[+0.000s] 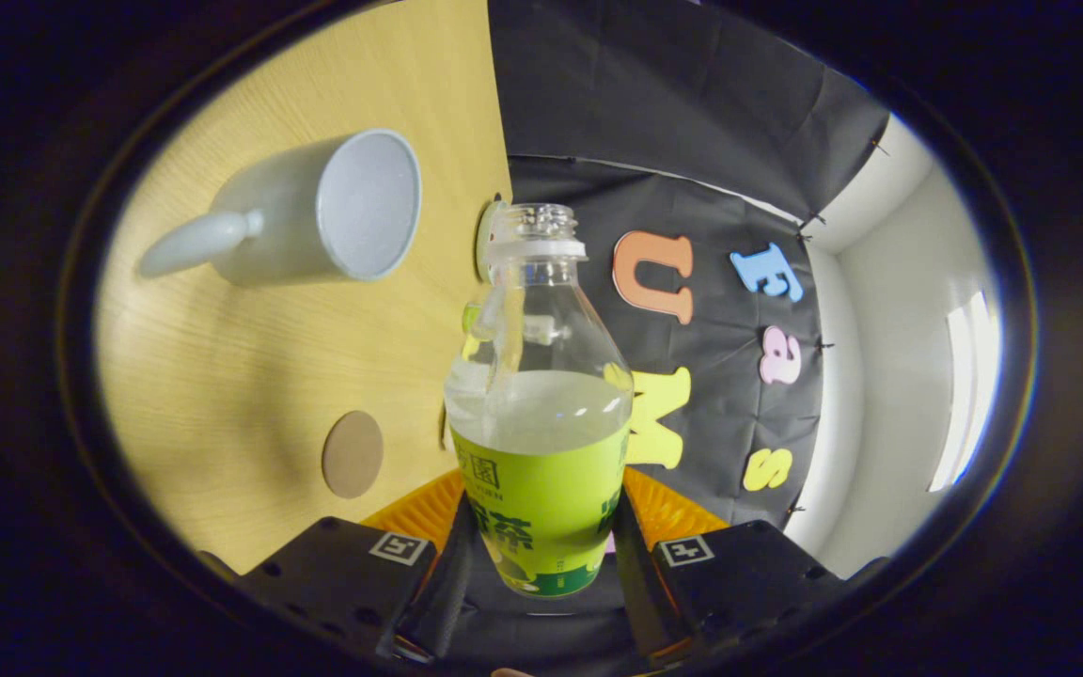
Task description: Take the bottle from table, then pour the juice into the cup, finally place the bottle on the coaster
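My gripper (539, 541) is shut on the bottle (541, 414), both fingers pressing on its green label. The bottle is clear plastic, uncapped, about half full of pale juice, and it is held lifted off the table with the whole view rolled sideways. The white cup (316, 209) with a handle stands on the wooden table (250, 376), beyond the fingers and off to the side of the bottle's neck. A round brown coaster (353, 454) lies flat on the table nearer the fingers, beside the bottle's lower half. The bottle's open mouth (540, 221) is apart from the cup's rim.
A small round pale-green disc (485, 240) shows at the table's edge behind the bottle's neck. The black cloth wall (692, 113) rises behind the table, with a white wall (889, 329) past it.
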Demonstrator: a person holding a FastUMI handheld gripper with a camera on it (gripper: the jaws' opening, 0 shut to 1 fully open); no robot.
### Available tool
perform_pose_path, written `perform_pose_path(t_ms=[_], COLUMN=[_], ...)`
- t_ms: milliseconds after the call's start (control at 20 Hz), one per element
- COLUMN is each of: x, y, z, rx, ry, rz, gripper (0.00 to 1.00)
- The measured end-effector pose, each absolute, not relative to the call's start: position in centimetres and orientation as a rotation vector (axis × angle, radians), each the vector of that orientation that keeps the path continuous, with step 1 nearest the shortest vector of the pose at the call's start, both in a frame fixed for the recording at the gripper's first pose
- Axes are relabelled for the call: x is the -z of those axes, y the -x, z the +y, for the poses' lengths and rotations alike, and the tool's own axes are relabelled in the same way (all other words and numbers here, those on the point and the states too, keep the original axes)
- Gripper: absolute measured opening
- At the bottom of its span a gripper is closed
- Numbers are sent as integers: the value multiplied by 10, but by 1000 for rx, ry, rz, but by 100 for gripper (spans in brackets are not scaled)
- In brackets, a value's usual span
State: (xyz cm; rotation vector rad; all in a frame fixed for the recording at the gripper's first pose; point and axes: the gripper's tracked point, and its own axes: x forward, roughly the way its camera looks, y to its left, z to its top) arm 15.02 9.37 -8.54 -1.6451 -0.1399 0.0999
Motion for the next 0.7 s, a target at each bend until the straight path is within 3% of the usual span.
perform_pose_path(t_ms=[700], x=[72], y=[-163], z=[91], rx=[-71], ry=[1705], rz=[-140], gripper=[75])
